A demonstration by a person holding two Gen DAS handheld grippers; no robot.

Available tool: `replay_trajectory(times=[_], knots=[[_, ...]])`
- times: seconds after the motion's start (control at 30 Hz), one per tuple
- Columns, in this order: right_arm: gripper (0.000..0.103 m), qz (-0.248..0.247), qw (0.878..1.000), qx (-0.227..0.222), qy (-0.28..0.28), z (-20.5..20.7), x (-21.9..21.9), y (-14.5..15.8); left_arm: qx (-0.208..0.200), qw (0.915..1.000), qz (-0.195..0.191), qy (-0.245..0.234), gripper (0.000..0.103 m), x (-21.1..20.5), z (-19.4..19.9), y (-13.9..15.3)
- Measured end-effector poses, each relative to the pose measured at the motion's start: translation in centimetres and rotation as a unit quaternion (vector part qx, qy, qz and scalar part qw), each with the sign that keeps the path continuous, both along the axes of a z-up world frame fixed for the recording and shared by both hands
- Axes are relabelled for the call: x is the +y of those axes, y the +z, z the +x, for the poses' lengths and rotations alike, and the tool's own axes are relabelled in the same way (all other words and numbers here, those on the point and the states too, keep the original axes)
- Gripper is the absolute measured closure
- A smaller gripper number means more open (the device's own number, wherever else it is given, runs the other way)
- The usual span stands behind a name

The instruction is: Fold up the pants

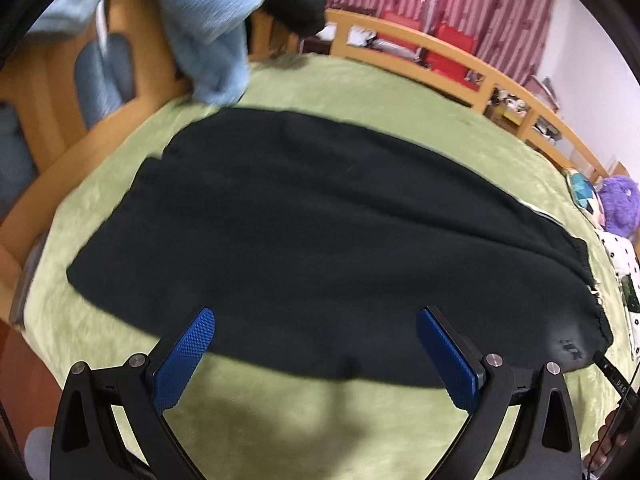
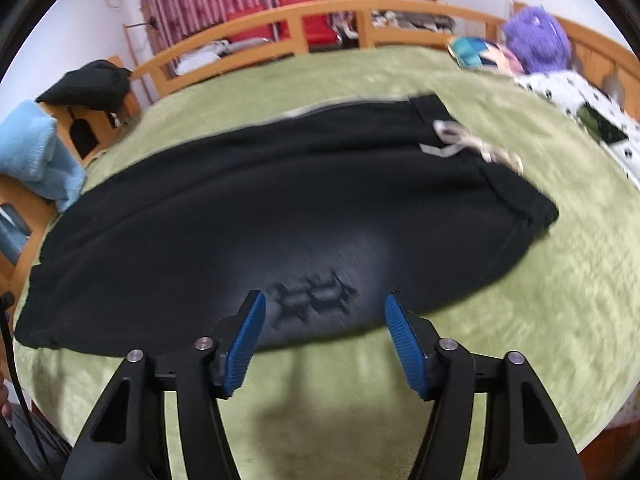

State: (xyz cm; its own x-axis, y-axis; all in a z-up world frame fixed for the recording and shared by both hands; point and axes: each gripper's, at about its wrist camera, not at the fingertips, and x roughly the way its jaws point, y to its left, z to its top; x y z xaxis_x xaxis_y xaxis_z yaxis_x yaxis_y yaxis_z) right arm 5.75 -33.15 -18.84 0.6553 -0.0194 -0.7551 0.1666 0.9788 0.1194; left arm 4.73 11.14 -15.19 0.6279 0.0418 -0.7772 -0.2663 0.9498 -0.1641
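Left end first: cuffs of the black pants (image 1: 304, 232) near the left edge of the green blanket (image 1: 120, 336), close to the wooden footboard (image 1: 40, 176) where a light blue towel (image 1: 208, 28) hangs. Looks already folded lengthwise, 1 leg on top of the other, lying flat across the middle of the bed, long edge roughly parallel to the near edge of the bed.

Left gripper (image 1: 316, 320) hovering over the near long edge around mid-leg, blue pads wide apart, nothing held. Not touching the fabric as far as can be told.

Further right, right gripper (image 2: 325, 304) also released, pads spread, hanging over a small printed logo (image 2: 316, 298) near the hip. Empty too.

Right end: waistband (image 2: 516, 196) with a pale drawstring (image 2: 472, 146) lying loose on top, well short of the polka-dot bedding (image 2: 580, 100) and purple plush (image 2: 536, 36) toward the right edge of the bed.

Handling guess: soft, thick fleece-type knit, floppy, zero stiffness, light but bulky. Not slippery, blanket probably grabby, so dragging likely bunches it. Pinching through both layers at once seems key, otherwise only the top leg lifts. Best grab probably the 2 cuff corners or the 2 waistband corners, then carrying 1 end over to the other. Worth tucking that drawstring in.
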Motion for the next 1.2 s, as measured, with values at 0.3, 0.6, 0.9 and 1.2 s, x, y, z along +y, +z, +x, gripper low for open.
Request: replay_trajectory(times=[0.3,0.6,0.9,1.2], knots=[[0.041,0.061,0.995,0.034,-0.066,-0.1,-4.1,-4.4,0.028,0.9950,-0.082,0.050,0.001,6.4,-2.7,-6.0],[0.027,0.128,0.986,0.015,-0.102,2.5,-4.7,-6.1,0.029,0.9894,-0.122,0.073,0.001,8.6,-0.1,-8.8],[0.084,0.101,0.992,-0.007,-0.073,4.7,-3.2,-3.2,0.009,0.9812,-0.153,0.118,0.090,12.2,2.6,-7.0],[0.086,0.092,0.994,-0.052,-0.037,5.1,-3.0,3.2,-0.065,0.9881,-0.121,0.069,0.092,11.3,4.5,0.8]])
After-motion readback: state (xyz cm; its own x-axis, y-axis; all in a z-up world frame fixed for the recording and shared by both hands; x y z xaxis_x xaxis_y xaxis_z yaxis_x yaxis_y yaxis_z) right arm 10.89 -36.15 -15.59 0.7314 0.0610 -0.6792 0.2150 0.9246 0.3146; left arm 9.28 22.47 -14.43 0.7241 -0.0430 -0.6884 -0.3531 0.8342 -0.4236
